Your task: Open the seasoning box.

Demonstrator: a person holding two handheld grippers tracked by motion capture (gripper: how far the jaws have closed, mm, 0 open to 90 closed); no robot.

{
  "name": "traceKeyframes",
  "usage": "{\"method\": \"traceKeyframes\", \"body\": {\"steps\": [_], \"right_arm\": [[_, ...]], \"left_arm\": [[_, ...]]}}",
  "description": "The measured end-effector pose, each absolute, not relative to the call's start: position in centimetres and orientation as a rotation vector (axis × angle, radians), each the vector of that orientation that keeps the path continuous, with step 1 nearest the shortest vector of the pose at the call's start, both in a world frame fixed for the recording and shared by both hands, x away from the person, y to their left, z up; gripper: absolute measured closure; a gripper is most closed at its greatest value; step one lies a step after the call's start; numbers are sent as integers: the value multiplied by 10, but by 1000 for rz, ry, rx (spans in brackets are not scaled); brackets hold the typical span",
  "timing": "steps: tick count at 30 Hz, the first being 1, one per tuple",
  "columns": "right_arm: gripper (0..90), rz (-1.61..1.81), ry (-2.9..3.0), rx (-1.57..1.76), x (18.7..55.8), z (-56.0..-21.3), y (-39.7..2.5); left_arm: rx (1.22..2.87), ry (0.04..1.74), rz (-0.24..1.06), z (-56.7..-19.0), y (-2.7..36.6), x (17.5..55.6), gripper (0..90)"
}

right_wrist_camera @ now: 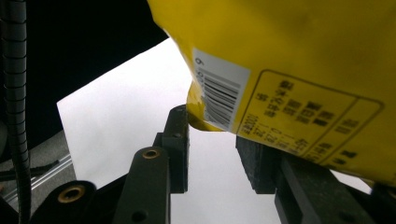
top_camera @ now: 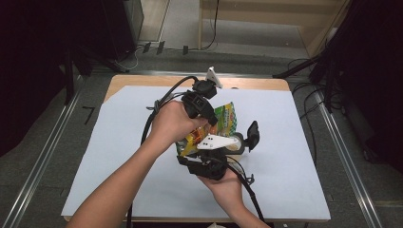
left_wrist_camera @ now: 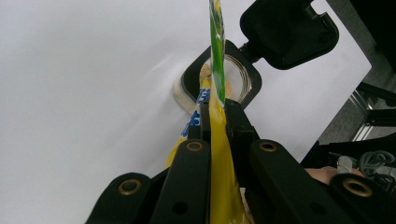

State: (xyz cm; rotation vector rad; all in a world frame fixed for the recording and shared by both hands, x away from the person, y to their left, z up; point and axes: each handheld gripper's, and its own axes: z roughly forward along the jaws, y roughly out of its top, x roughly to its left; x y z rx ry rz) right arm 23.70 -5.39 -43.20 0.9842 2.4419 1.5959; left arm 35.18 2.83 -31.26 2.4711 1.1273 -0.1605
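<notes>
Left gripper view: the left gripper [left_wrist_camera: 215, 122] is pinching the yellow snack bag [left_wrist_camera: 219, 154] tight between its jaws — right above an open jar [left_wrist_camera: 243, 77] sitting on the white bench [left_wrist_camera: 84, 84]. The right gripper [right_wrist_camera: 212, 149] is waiting under the bag with its jaws spread apart — grasping nothing

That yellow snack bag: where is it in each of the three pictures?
High view: the yellow snack bag sits mid-table between the two grippers.
Left gripper view: the bag's edge runs up the centre, clamped between the black jaws.
Right gripper view: upper right, barcode side showing, above open jaws.
Shared landmark: the white sheet under everything.
</notes>
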Motion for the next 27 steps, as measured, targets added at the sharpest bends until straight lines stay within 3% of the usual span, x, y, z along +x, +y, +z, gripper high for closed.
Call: {"method": "traceKeyframes", "body": {"steps": [27], "right_arm": [[666, 1601, 2442, 989, 237, -430, -55]], "left_arm": [[2473, 1114, -170, -312, 27, 353, 893]]}}
